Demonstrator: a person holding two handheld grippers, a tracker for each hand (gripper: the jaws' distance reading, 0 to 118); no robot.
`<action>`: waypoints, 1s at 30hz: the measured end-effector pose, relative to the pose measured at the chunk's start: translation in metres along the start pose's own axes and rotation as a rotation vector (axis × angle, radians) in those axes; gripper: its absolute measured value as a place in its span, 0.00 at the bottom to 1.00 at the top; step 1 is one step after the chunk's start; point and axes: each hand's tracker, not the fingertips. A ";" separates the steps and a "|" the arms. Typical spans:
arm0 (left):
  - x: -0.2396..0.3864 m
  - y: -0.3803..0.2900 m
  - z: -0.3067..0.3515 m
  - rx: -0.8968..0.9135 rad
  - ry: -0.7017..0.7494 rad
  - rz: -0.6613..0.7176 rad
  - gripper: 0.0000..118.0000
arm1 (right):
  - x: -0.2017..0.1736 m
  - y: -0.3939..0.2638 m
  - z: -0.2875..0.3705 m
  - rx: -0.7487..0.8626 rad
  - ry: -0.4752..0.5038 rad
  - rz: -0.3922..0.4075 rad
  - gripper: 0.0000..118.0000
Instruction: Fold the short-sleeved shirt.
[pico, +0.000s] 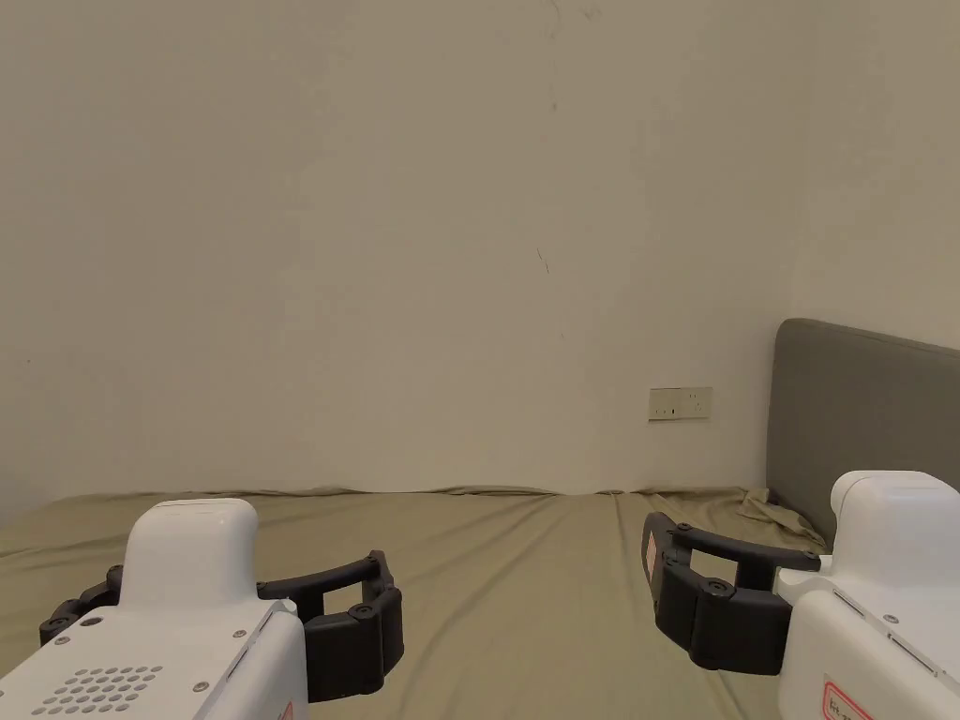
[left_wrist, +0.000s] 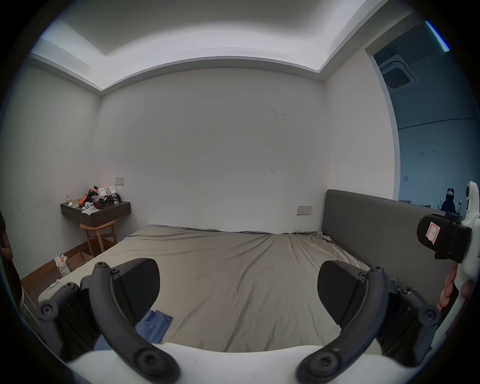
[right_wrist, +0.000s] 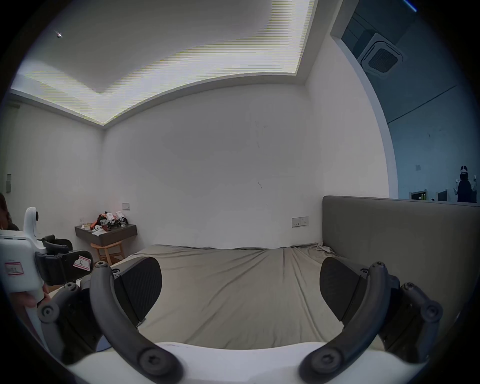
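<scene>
The short-sleeved shirt escapes the head view, where left gripper (pico: 234, 609) and right gripper (pico: 694, 600) hover over the bed (pico: 506, 562). The left gripper view catches its blue cloth (left_wrist: 155, 326) low beside the left jaw, jaws spread, so the left looks nearer. The right gripper view shows jaws apart, empty.

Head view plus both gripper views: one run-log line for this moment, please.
left gripper: open, empty | right gripper: open, empty | blue shirt: on bed, untouched | stage: pre-grasp

blue shirt (left_wrist: 154, 328) on bed's near edge
</scene>
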 end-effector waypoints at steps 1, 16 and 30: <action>0.000 0.000 0.000 0.002 0.001 0.002 1.00 | 0.001 0.000 0.001 0.005 0.013 -0.003 1.00; -0.004 0.000 0.001 0.011 -0.011 0.085 1.00 | 0.002 -0.001 0.005 0.043 -0.011 -0.014 1.00; 0.011 -0.017 0.001 0.061 0.067 -0.122 0.00 | 0.006 -0.012 0.007 -0.014 -0.086 0.075 0.02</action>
